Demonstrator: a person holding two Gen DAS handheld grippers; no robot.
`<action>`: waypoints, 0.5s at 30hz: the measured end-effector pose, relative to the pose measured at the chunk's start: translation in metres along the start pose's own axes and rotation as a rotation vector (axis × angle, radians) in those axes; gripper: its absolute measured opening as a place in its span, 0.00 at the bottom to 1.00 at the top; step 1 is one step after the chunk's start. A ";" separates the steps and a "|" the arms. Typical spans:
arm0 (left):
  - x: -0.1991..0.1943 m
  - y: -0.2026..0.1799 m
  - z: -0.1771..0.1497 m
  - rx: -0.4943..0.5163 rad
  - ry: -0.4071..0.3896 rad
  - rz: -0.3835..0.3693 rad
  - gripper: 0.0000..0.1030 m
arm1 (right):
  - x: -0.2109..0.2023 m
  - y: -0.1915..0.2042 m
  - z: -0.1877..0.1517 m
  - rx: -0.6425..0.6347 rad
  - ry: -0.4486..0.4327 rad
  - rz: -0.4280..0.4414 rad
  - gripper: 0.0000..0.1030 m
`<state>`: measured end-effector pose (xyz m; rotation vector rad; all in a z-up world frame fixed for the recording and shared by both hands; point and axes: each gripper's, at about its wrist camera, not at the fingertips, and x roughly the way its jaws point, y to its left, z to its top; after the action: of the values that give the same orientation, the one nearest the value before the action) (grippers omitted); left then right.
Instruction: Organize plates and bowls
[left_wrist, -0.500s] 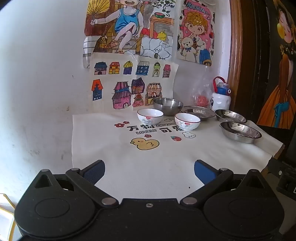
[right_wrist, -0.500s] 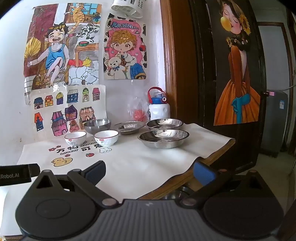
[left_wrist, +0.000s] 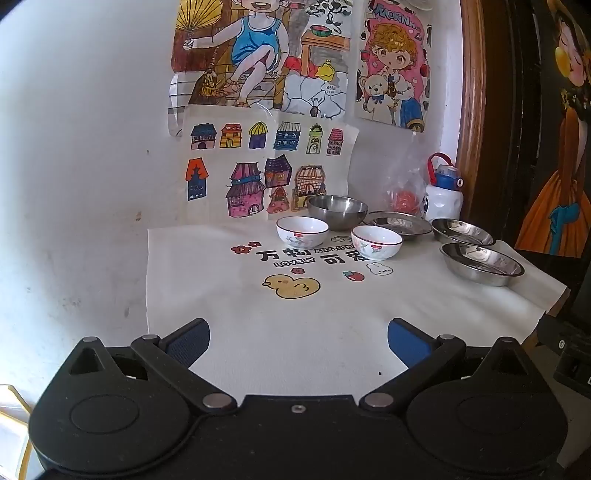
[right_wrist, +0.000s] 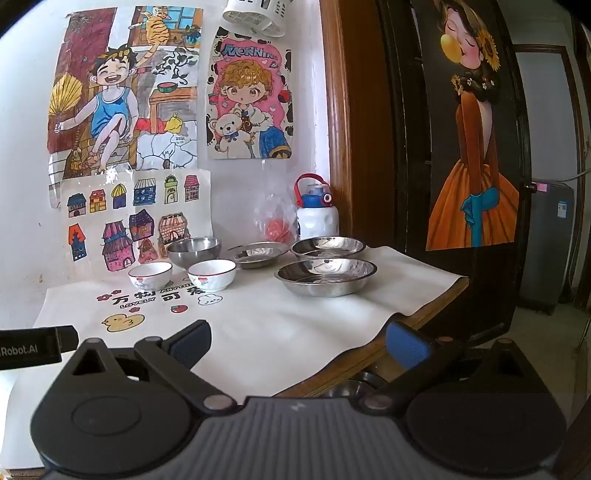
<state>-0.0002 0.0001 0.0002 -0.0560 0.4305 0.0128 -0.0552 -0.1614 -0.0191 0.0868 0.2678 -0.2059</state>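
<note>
The table wears a white cloth. At its far right sit three steel plates, with a steel bowl to their left by the wall. Two white bowls stand just nearer, apart from each other. Left tongs and right tongs gape wide at the near edge, empty.

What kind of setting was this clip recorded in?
Most likely a room in a home: hand-coloured children's drawings are taped to the wall, a table against that wall is covered by a printed cartoon tablecloth, and a child's water bottle stands behind steel plates and ceramic bowls.
</note>
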 end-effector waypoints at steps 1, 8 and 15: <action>0.000 0.000 0.000 0.000 -0.001 0.000 0.99 | 0.000 0.000 0.000 0.000 -0.001 0.000 1.00; -0.001 0.007 0.000 -0.001 -0.002 0.000 0.99 | -0.001 0.001 0.000 -0.002 -0.001 -0.001 1.00; 0.000 0.009 0.001 -0.001 -0.002 -0.002 0.99 | -0.002 0.001 0.000 -0.002 -0.001 -0.001 1.00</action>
<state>0.0002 0.0090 0.0006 -0.0576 0.4282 0.0115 -0.0567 -0.1596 -0.0185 0.0841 0.2669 -0.2066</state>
